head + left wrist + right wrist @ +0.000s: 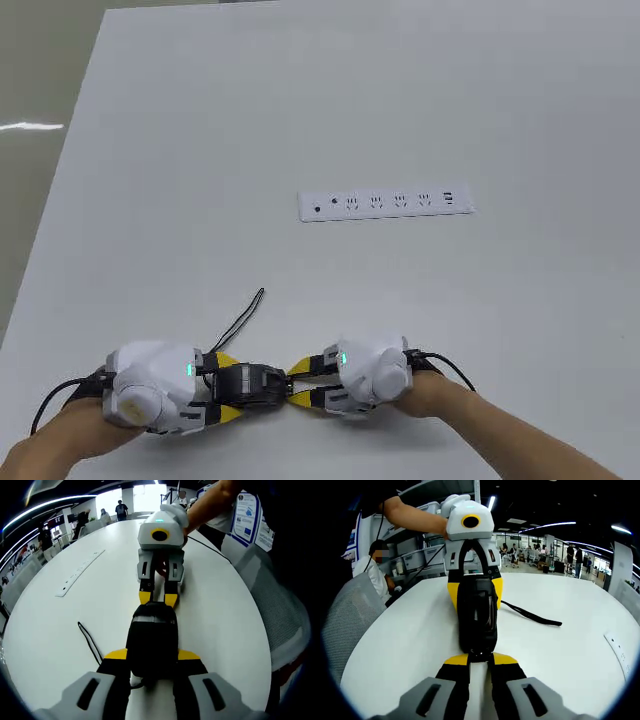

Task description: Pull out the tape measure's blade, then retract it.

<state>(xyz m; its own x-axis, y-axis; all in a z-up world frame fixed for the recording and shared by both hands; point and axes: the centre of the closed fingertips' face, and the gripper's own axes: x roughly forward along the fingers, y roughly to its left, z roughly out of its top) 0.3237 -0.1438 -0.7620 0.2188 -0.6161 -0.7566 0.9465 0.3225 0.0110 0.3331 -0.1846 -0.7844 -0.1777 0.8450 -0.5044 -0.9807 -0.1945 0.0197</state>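
The left gripper (152, 655) has its yellow-tipped fingers (117, 654) clamped on both sides of the black tape (152, 632), which fills the lower middle of the left gripper view. In the right gripper view the right gripper (481, 659) rises from the bottom edge. Its fingers (457, 660) are drawn narrow and nipped onto the tape's near end. In the head view the two grippers meet nose to nose at the bottom centre, with the tape between them, low over the white table (350, 100); whether it touches the table I cannot tell. A thin black strap (240, 322) trails from the tape up toward the middle of that frame and lies slack on the table. A white power strip (385, 204) lies flat right of centre, well apart from the grippers.
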